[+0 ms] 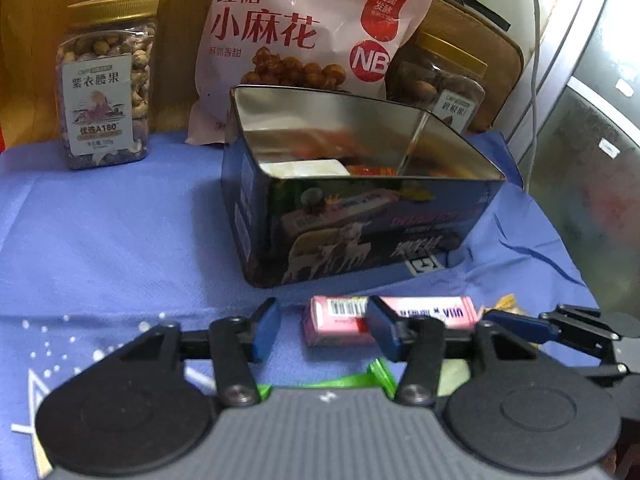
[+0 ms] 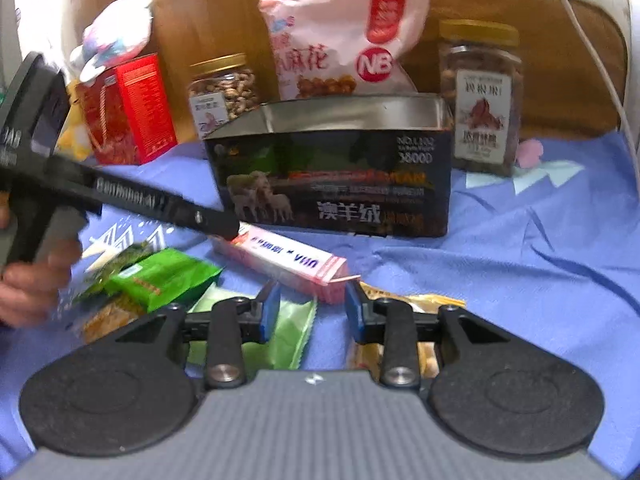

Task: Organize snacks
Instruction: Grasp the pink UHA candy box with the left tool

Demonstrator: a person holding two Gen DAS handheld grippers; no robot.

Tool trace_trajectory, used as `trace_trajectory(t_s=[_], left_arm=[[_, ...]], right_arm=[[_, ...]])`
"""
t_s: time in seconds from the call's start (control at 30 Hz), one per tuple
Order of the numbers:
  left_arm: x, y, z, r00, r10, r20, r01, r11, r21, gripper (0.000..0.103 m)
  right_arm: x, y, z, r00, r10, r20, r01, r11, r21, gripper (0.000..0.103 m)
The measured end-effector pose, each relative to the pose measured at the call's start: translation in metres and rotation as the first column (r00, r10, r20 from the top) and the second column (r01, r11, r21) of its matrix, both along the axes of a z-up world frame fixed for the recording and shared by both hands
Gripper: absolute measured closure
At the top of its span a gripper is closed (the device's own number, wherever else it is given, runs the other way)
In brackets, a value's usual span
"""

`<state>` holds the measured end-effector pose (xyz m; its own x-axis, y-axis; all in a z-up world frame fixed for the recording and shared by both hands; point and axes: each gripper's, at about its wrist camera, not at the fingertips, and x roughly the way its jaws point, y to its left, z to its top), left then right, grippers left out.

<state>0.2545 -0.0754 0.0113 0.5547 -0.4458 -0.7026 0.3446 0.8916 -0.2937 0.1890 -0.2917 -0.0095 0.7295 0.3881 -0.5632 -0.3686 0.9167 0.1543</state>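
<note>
A pink candy box [image 1: 424,312] lies on the blue cloth in front of an open dark tin [image 1: 360,216] that holds a few snacks. My left gripper [image 1: 324,330] is open, its fingers on either side of the box's left end. In the right wrist view the pink box [image 2: 284,260] lies before the tin [image 2: 340,184]. My right gripper [image 2: 312,312] is open just behind the box's near end. The left gripper's arm [image 2: 120,196] reaches to the box's far end. Green packets [image 2: 160,276] and a yellow packet [image 2: 412,304] lie nearby.
A nut jar [image 1: 106,84], a pink snack bag [image 1: 304,40] and a second jar [image 1: 444,84] stand behind the tin. A red box [image 2: 128,112] stands at the left. A white cable [image 1: 536,60] hangs at the right, by the cloth's edge.
</note>
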Motion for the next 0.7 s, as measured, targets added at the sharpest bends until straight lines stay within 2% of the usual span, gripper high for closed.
trace_trajectory(t_s=[0.13, 0.2, 0.43, 0.63, 0.7], left_arm=[[0.003, -0.009, 0.0, 1.0, -0.022, -0.012, 0.022, 1.0, -0.01, 0.05], [0.001, -0.013, -0.001, 0.999, -0.044, -0.012, 0.044, 0.999, -0.014, 0.05], [-0.005, -0.016, 0.003, 1.0, -0.029, -0.006, 0.029, 1.0, -0.01, 0.051], [-0.034, -0.009, 0.031, 0.996, -0.036, 0.077, 0.038, 0.999, -0.035, 0.051], [-0.045, -0.009, 0.038, 0.995, -0.041, 0.092, 0.044, 0.999, -0.031, 0.051]], right_arm=[[0.021, -0.007, -0.007, 0.997, -0.013, -0.075, 0.017, 0.999, 0.052, 0.063], [0.02, -0.005, -0.01, 0.997, -0.014, -0.071, 0.019, 0.998, 0.067, 0.062], [0.006, 0.007, -0.015, 0.999, -0.034, 0.018, 0.034, 0.999, 0.029, 0.064], [-0.027, 0.02, 0.005, 0.985, -0.032, 0.17, 0.042, 0.997, -0.057, 0.064], [-0.039, 0.022, 0.009, 0.98, -0.032, 0.195, 0.046, 0.997, -0.064, 0.064]])
